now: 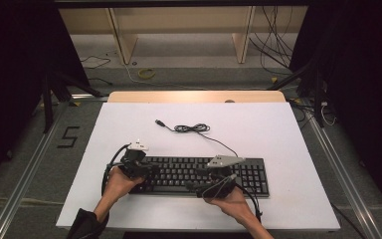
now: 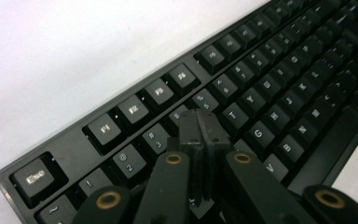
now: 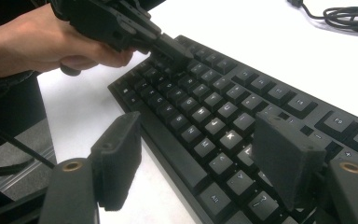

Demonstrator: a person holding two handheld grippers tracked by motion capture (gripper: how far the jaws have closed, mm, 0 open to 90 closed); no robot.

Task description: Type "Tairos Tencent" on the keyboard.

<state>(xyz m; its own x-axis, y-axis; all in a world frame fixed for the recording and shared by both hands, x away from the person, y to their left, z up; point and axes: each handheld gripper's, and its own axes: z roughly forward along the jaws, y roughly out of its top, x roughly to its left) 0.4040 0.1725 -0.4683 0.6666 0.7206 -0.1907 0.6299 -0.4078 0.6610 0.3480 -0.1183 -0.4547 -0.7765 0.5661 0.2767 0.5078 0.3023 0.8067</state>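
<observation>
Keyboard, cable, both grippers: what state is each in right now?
Keyboard: flat on the table, keys up.
Cable: partly coiled behind the keyboard, plug end loose on the table.
Left gripper: jaws shut, tips on the keys.
Right gripper: jaws open over the keyboard's front edge.

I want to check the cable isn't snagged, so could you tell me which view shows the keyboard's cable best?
The high view: the cable lies loosely coiled on the table behind the keyboard, plug end free. The right gripper view catches a coil at its top edge.

Matt black plastic keyboard [image 1: 199, 175] on a smooth white table [image 1: 278, 134].
</observation>
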